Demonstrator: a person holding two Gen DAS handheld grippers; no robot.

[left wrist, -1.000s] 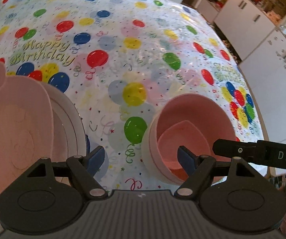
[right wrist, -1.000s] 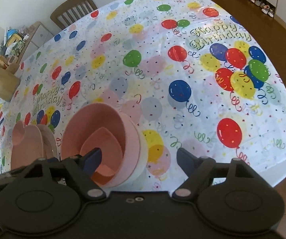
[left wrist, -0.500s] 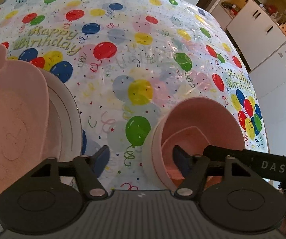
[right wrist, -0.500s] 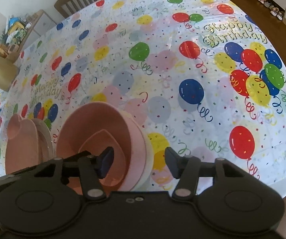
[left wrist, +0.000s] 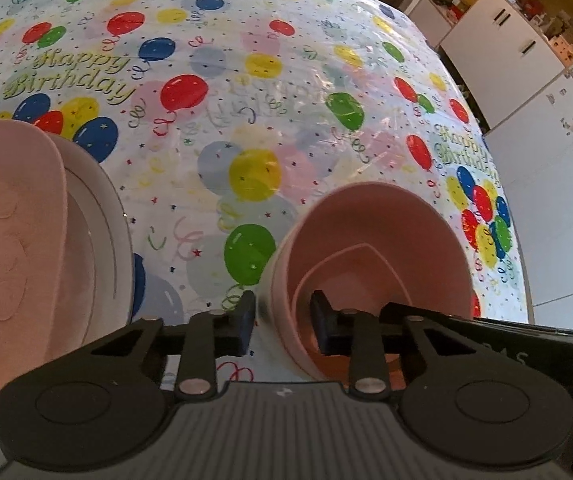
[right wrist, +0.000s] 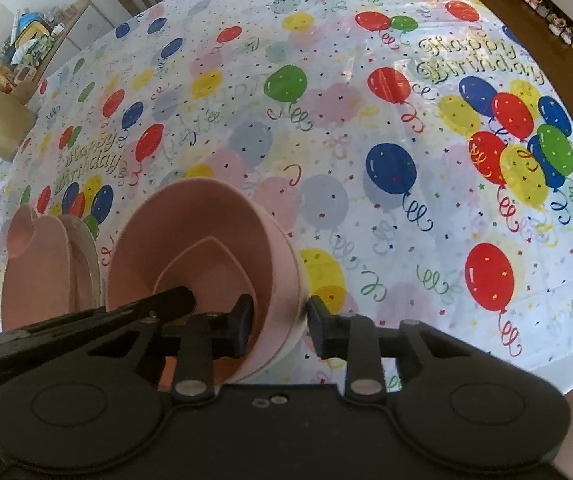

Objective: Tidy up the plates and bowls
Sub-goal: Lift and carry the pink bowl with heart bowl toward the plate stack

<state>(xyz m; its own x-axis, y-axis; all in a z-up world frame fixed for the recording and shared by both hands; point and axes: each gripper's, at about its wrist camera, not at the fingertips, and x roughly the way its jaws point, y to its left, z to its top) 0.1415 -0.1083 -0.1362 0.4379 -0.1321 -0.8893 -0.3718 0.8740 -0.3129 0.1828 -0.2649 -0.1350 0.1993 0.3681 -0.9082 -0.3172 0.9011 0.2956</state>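
I've got both claws pinching opposite rims of the pink bowl stack (right wrist: 206, 256) at the counter's (left wrist: 270, 92) near edge, left claw (left wrist: 282, 322) and right claw (right wrist: 280, 326) each straddling the wall, beside the plates (left wrist: 26, 240); uneven lift could split the nested bowls or tip them off the edge.

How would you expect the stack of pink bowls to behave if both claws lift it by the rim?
The pink bowl stack looks matte and thick-walled, so it probably grips well and resists cracking. The left claw and right claw straddle opposite sides of the rim, which should limit tipping. The nested inner bowl seems loose and might shift.
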